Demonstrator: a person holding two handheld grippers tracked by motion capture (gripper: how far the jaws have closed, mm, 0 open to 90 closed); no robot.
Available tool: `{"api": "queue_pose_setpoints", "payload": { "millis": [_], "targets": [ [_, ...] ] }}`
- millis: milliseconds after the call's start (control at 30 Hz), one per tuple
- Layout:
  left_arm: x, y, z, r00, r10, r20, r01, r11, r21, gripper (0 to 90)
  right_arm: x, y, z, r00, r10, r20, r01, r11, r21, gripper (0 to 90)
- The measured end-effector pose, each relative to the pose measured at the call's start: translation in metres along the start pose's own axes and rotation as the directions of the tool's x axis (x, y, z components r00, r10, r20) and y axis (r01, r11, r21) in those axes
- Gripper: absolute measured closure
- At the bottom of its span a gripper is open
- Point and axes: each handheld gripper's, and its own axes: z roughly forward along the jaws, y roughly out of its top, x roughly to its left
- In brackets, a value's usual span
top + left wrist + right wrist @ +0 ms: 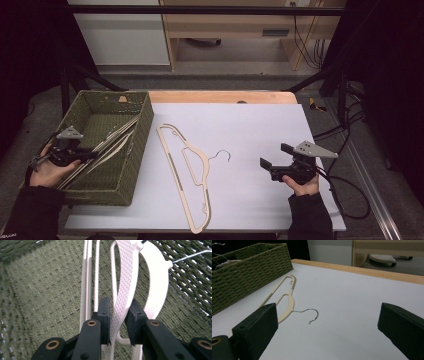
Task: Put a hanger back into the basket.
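The left gripper [117,322] is pinching a textured white hanger [125,290] between narrowed jaws, inside the green woven basket [142,125] at the frame's left. The right gripper [272,156] is hovering lower right, jaws spread wide and holding nothing — facing a cream hanger [187,170] lying flat mid-table [260,125].
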Motion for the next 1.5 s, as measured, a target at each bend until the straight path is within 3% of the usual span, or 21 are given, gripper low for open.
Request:
{"api": "queue_pose_setpoints", "payload": {
  "millis": [100,167,433,633,767,867,967,1100,1233,1333,1500],
  "targets": [
    [-0.003,0.0,0.002,0.9999,-0.008,0.011,0.008,1.0,0.002,72.0,0.0,0.0,0.0,1.0,0.0,-0.001,0.0,1.0,0.0,3.4],
    [-0.004,0.001,0.001,0.9999,0.005,0.015,-0.005,1.0,0.001,67.4,0.0,0.0,0.0,1.0,0.0,-0.001,0.0,1.0,0.0,3.4],
    [-0.014,0.003,-0.009,0.9988,0.042,0.025,-0.041,0.9991,-0.011,64.4,0.0,0.0,0.0,1.0,0.002,-0.001,-0.002,1.0,0.001,3.4],
    [-0.021,0.01,-0.021,0.9984,0.057,0.007,-0.056,0.9954,-0.078,61.7,0.0,0.0,-0.001,1.0,0.005,-0.006,-0.005,1.0,-0.006,3.4],
    [-0.03,0.016,-0.03,0.9982,0.057,-0.016,-0.059,0.9851,-0.162,52.6,0.0,0.0,-0.001,1.0,0.002,-0.003,-0.002,1.0,-0.007,3.4],
    [-0.036,0.021,-0.037,0.9985,0.051,-0.02,-0.054,0.9694,-0.239,47.8,0.0,0.0,-0.001,1.0,-0.002,-0.004,0.002,1.0,-0.009,3.4],
    [-0.045,0.027,-0.044,0.9991,0.033,-0.027,-0.04,0.9476,-0.317,41.5,0.0,0.001,-0.001,1.0,-0.001,-0.004,0.001,1.0,-0.01,3.3],
    [-0.057,0.036,-0.05,0.9996,0.011,-0.024,-0.02,0.9109,-0.412,35.0,0.0,0.001,-0.002,1.0,0.004,-0.001,-0.004,1.0,-0.014,3.3],
    [-0.07,0.046,-0.051,1.0,-0.006,-0.005,0.003,0.8792,-0.476,26.5,-0.001,0.001,-0.003,1.0,0.0,-0.003,0.0,1.0,-0.017,3.3],
    [-0.081,0.051,-0.051,0.9998,-0.006,0.021,0.016,0.8512,-0.525,21.4,-0.001,0.001,-0.003,1.0,0.001,-0.003,-0.001,1.0,-0.019,3.3],
    [-0.096,0.058,-0.045,0.9972,0.021,0.072,0.023,0.8244,-0.566,12.6,-0.001,0.002,-0.004,1.0,-0.002,-0.002,0.002,1.0,-0.024,3.2]
  ]
}}
